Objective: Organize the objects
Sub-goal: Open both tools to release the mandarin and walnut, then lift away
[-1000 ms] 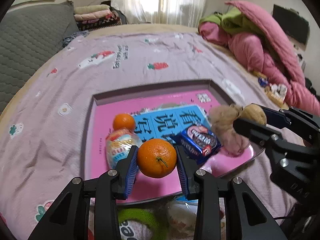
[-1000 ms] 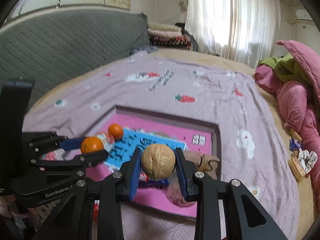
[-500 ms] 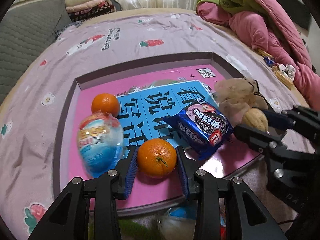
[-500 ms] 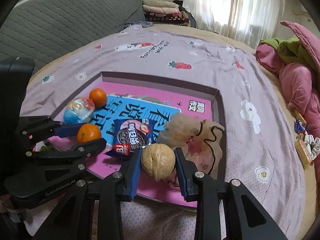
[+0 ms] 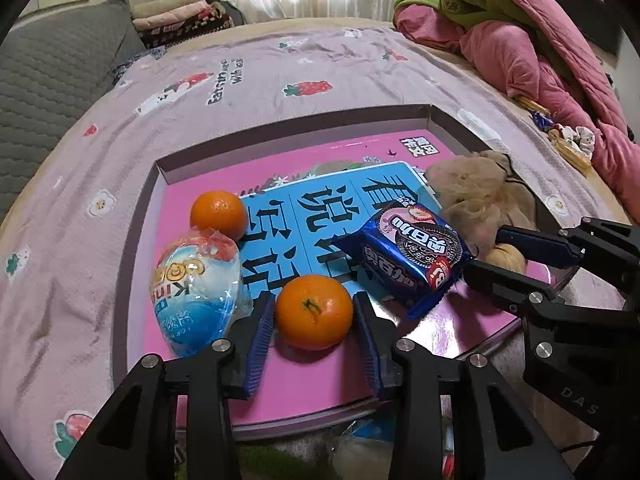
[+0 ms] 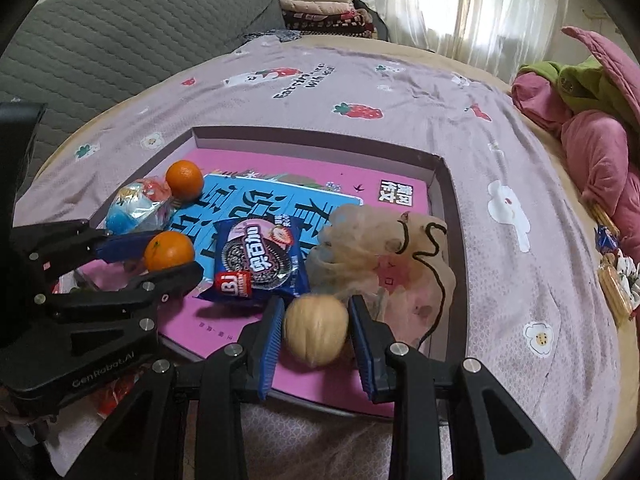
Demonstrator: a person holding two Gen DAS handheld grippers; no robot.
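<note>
Pink box lid (image 5: 436, 118) – walled edges, mandarin (image 5: 314, 311) near front rim.

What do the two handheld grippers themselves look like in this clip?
Both match: left gripper and right gripper have angular black frames with silver screws and ribbed blue pads. White "GenRobot.AI" lettering marks the left one's side. No hands, sleeves or cables show.

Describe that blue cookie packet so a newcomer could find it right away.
Start at the shallow pink-floored cardboard tray lying on the mauve strawberry-print bedspread. Near its middle, on the light blue book cover, lies the shiny dark blue cookie packet. It alone is flat and rectangular, picturing a black sandwich cookie; its neighbours are round oranges, a walnut and a gauzy pouch.
</note>
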